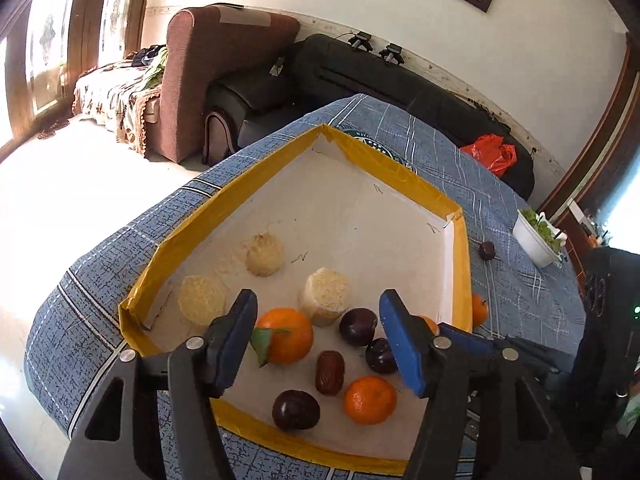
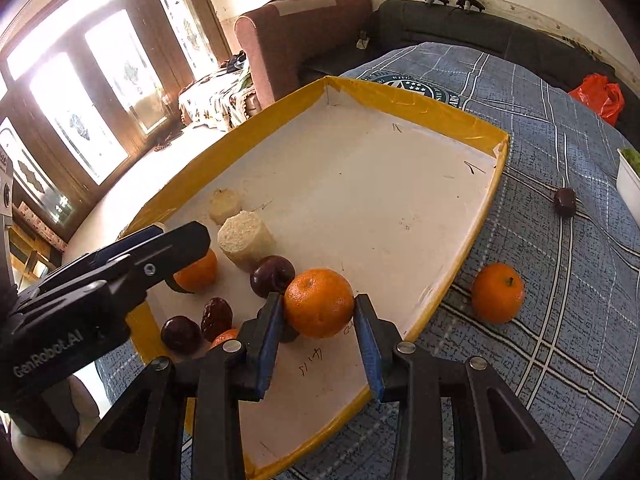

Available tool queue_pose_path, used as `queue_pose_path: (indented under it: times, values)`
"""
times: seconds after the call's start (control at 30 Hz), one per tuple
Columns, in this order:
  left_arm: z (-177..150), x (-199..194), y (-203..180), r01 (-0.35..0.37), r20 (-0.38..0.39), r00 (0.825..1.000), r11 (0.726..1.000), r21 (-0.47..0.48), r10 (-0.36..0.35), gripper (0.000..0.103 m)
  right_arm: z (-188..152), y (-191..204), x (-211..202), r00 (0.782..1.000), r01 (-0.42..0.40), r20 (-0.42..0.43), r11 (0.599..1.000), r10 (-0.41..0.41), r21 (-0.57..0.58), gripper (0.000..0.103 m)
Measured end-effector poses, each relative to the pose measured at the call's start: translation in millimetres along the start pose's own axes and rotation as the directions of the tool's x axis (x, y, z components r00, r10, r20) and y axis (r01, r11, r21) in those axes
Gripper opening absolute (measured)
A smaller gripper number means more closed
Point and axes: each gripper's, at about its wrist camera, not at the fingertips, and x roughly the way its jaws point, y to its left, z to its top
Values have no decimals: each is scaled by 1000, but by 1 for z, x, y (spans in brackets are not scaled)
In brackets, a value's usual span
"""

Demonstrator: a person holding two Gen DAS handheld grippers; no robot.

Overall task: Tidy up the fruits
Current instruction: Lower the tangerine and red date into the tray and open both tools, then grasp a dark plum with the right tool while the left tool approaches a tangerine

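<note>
Right wrist: round orange mandarin (image 2: 319, 303) pinched between right gripper (image 2: 318, 326) pads above yellow-rimmed white cardboard tray (image 2: 472, 130). Light, soft-skinned, bruisable; best held gently across the widest part. Left gripper (image 1: 320, 334) open, empty.

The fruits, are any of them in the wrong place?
Yes. One orange and a dark plum sit on the blue tablecloth, outside the yellow-rimmed tray where the other fruits lie. Another orange sits between the right gripper fingers, above the tray.
</note>
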Motion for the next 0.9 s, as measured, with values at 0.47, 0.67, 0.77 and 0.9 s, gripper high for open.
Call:
queue_pose_path:
  times: [0.47,0.67,0.77,0.9]
  values:
    - [-9,-37,-25,118,27,993,992,-33,-117,80,-21,-75,-86,977,132,150,983,-151,132,62]
    - [-20,-33,-65,164,-11,987,984,69,-163,80,-39,-138,-109,967,173,131,941,-219,290,62]
    - [-22,-30,-77,155,-17,988,982,105,-154,80,-44,-153,-112,968,167,124,932,-216,322,62]
    - [-23,-30,-78,134,-15,991,984,120,-134,80,-45,-155,-103,973,155,116,935,-201,320,62]
